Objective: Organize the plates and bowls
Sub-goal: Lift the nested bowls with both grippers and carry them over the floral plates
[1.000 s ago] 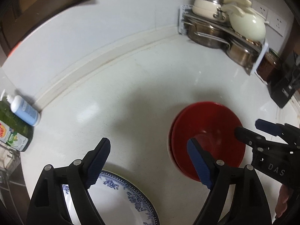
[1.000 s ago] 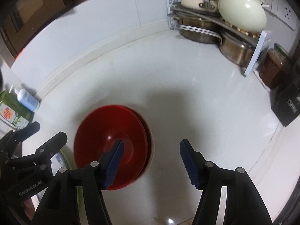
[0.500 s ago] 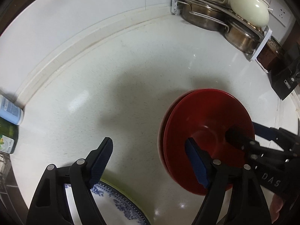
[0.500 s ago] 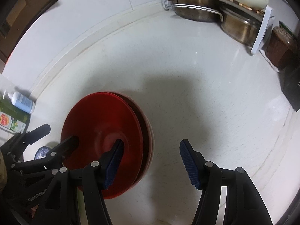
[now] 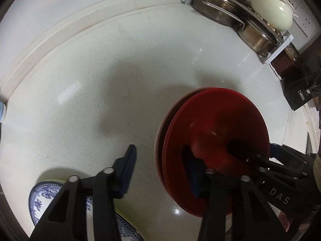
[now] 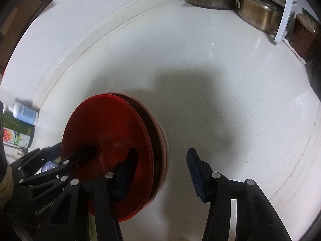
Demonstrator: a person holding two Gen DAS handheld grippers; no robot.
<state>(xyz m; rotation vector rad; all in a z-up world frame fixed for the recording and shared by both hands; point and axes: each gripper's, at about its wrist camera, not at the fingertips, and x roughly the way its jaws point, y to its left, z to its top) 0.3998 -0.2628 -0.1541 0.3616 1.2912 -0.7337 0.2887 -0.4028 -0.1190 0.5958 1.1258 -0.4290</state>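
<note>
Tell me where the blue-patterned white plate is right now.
In the left wrist view, the blue-patterned white plate lies on the pale countertop at bottom left, under the left claw, left of the stacked red bowls.

Red bowl (image 5: 218, 120) glossy; countertop (image 5: 120, 80) speckled, shiny; pots (image 5: 216, 14) metal.

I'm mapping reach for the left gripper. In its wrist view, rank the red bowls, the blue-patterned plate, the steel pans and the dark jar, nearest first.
1. Red bowls: one of the left gripper's fingers reaches inside them, right of centre.
2. Blue-patterned plate: bottom left, under the gripper's body.
3. Steel pans and dark jar: far top right corner; too close to call.
</note>
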